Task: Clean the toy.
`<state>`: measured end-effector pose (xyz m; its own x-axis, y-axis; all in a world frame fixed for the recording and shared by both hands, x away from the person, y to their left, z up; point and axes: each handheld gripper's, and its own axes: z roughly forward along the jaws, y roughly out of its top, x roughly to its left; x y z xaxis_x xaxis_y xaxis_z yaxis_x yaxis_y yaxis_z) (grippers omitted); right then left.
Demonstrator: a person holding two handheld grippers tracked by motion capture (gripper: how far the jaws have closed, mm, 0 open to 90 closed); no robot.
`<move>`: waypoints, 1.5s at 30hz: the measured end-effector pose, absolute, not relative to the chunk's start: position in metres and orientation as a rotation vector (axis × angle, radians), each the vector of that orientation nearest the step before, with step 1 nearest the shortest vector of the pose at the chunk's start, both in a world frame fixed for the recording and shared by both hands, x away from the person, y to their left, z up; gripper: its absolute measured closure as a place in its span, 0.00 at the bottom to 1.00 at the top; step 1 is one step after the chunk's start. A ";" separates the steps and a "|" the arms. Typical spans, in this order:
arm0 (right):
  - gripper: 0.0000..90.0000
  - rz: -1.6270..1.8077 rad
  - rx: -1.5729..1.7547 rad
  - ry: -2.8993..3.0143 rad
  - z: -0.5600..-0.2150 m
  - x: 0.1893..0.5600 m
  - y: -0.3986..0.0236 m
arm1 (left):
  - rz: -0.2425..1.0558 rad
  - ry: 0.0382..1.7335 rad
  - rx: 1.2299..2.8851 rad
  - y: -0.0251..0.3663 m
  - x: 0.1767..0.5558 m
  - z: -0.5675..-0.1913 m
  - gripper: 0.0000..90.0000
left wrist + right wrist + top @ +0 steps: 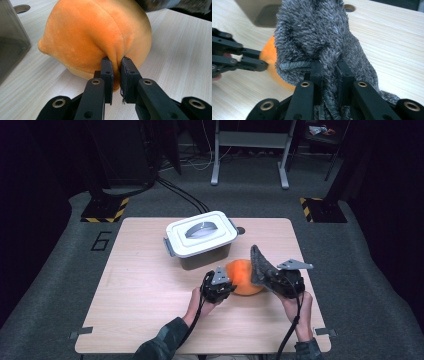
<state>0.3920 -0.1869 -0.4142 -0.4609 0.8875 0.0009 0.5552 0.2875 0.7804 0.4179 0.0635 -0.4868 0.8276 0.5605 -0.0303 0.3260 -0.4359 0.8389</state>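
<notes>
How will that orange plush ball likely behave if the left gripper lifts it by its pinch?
The orange plush ball is probably soft and light: the left gripper bunches a fold of its fabric. Lifted, it would likely dangle and sag. Its rounded body may roll if nudged.

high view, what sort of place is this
Probably a lab or recording studio: a lone wooden table on grey carpet, hazard-striped stand bases either side, cables across the floor, dark surroundings.

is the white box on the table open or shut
Shut. In the high view the white lid lies flat on the box, covering the whole rim, with its grey side clips by the edges.
</notes>
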 end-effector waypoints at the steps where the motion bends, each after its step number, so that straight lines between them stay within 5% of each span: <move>1: 0.87 1.005 1.285 2.146 -0.416 0.395 -0.182 | 0.311 0.650 2.064 0.064 0.418 -0.487 0.91; 7: 0.87 0.938 1.333 2.183 -0.443 0.416 -0.166 | 0.315 0.655 2.063 0.064 0.419 -0.487 0.90; 25: 0.87 0.844 1.543 2.152 -0.478 0.430 -0.206 | 0.316 0.653 2.066 0.063 0.419 -0.487 0.90; 37: 0.87 0.976 1.361 2.110 -0.427 0.404 -0.194 | 0.312 0.652 2.059 0.065 0.420 -0.488 0.90; 45: 0.87 0.917 1.375 2.159 -0.445 0.416 -0.172 | 0.305 0.654 2.045 0.068 0.420 -0.488 0.76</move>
